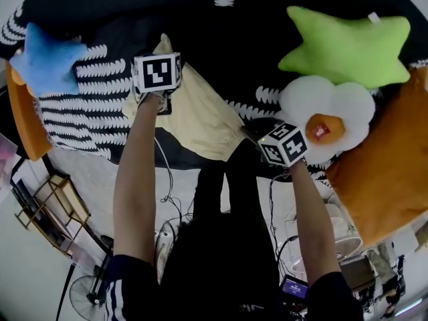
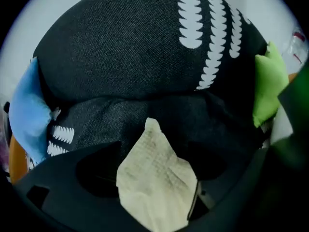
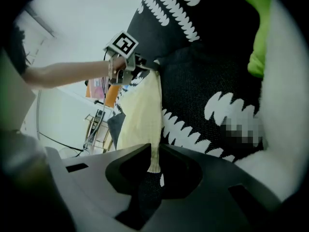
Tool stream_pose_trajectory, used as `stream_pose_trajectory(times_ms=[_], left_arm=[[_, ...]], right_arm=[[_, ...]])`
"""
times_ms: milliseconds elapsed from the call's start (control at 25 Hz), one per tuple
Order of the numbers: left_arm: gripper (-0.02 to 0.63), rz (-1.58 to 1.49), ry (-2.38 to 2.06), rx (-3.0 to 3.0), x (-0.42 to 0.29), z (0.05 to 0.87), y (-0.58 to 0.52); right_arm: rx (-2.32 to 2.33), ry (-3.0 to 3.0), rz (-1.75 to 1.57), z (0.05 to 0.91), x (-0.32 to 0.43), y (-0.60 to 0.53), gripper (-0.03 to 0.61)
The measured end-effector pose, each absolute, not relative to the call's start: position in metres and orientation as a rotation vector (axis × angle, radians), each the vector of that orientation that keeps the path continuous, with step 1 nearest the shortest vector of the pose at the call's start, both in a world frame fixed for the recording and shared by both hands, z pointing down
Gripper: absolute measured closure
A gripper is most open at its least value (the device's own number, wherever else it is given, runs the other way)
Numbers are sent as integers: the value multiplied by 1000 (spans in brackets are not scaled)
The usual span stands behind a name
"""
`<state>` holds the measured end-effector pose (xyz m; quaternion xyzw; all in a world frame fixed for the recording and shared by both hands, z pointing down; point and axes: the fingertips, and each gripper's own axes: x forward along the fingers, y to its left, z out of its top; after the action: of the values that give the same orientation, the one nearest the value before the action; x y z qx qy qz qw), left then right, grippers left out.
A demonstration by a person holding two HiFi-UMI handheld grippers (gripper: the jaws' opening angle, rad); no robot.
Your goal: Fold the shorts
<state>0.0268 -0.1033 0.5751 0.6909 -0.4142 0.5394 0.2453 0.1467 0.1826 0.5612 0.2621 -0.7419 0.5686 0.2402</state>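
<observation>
The left gripper (image 2: 155, 190) is standing with its jaws wide apart, and a corner of the shorts (image 1: 194, 116) is only lying loose between them. The right gripper (image 3: 153, 175) is pinching a thin edge tightly. If the right hand is pulling now, the free corner is likely dragging and wrinkling, and the thin pinch is at risk of slipping. The shorts are lying on the dark patterned cover (image 1: 221, 52), their long axis running in the head view from upper left to lower right.
</observation>
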Motion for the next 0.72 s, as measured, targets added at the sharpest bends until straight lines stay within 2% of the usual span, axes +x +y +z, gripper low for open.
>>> stream_pose_trajectory(times_ms=[120, 280, 400, 560, 720], left_arm=[[181, 1308, -1077, 1962, 36, 549, -91], [181, 1198, -1057, 1963, 5, 519, -57], [181, 1139, -1050, 1911, -22, 514, -16], [181, 1114, -999, 1847, -33, 514, 57], [184, 1173, -822, 1847, -15, 519, 144]], right_arm=[[846, -2052, 1707, 555, 163, 170, 479], [942, -2027, 1756, 554, 169, 165, 474], [886, -2046, 1644, 548, 155, 167, 415], [830, -2132, 1395, 535, 148, 168, 387], [681, -2160, 1084, 527, 147, 181, 385]])
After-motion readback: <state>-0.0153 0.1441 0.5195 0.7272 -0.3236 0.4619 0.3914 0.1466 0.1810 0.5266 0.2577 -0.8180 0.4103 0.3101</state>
